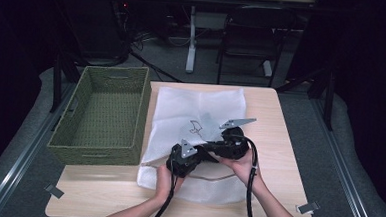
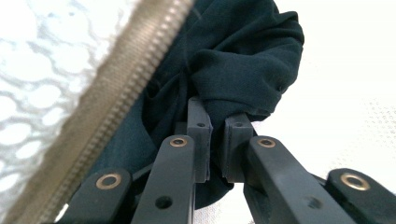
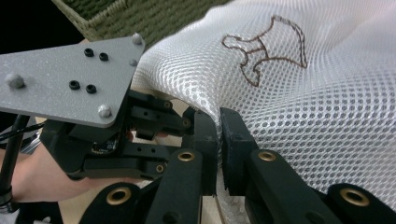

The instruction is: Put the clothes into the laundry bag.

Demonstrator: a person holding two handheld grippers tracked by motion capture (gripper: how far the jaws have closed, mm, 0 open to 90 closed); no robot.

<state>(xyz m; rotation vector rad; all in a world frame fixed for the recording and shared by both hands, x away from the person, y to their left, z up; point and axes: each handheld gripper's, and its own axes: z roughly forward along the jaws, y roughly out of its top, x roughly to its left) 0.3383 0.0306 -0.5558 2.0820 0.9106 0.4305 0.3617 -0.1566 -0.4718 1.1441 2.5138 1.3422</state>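
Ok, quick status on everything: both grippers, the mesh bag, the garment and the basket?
Left gripper: shut on the dark blue cloth.
Right gripper: shut on the bag's mesh edge.
White mesh laundry bag: flat on the table, zipper open.
Dark blue cloth: bunched at the bag's opening.
Green woven basket: upright, empty.
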